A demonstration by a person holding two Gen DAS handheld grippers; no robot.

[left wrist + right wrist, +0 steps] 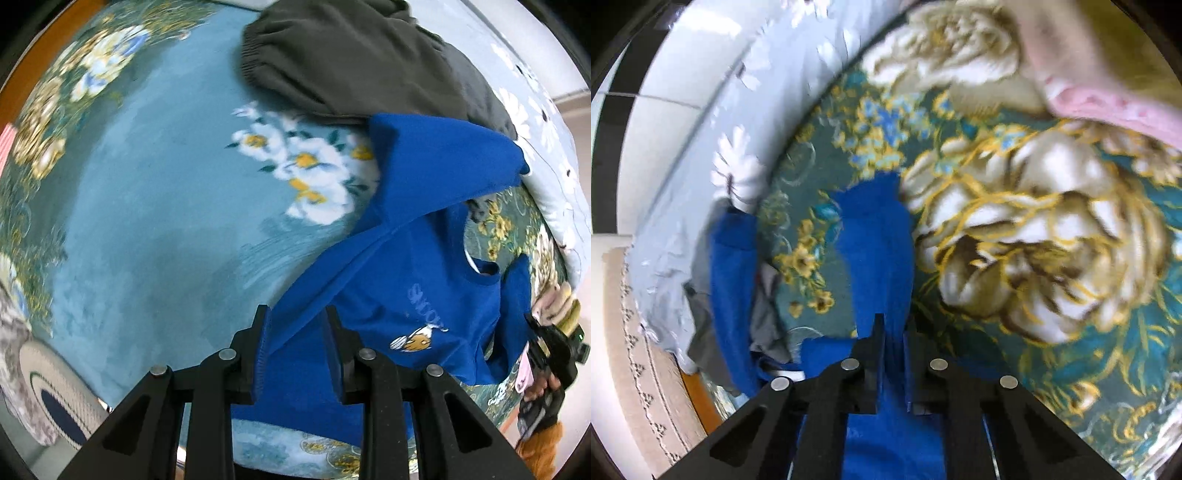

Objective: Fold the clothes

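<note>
A bright blue T-shirt (pixel 406 258) with a small cartoon print on its chest hangs partly lifted over the teal floral bedspread (pixel 166 221). My left gripper (pixel 297 332) is shut on a bunched edge of the shirt, and blue cloth fills the gap between its fingers. In the right wrist view my right gripper (pixel 894 332) is shut on another fold of the blue T-shirt (pixel 875 240), its jaws nearly together. That gripper also shows at the right edge of the left wrist view, held by a hand (pixel 543 384) beside the shirt's sleeve.
A dark grey garment (pixel 351 55) lies heaped at the far side of the bed. A pale blue quilt with white flowers (pixel 546 166) runs along the right. A pink cloth (pixel 1108 99) and a grey garment (pixel 768 314) lie nearby. A round woven item (pixel 55 387) sits lower left.
</note>
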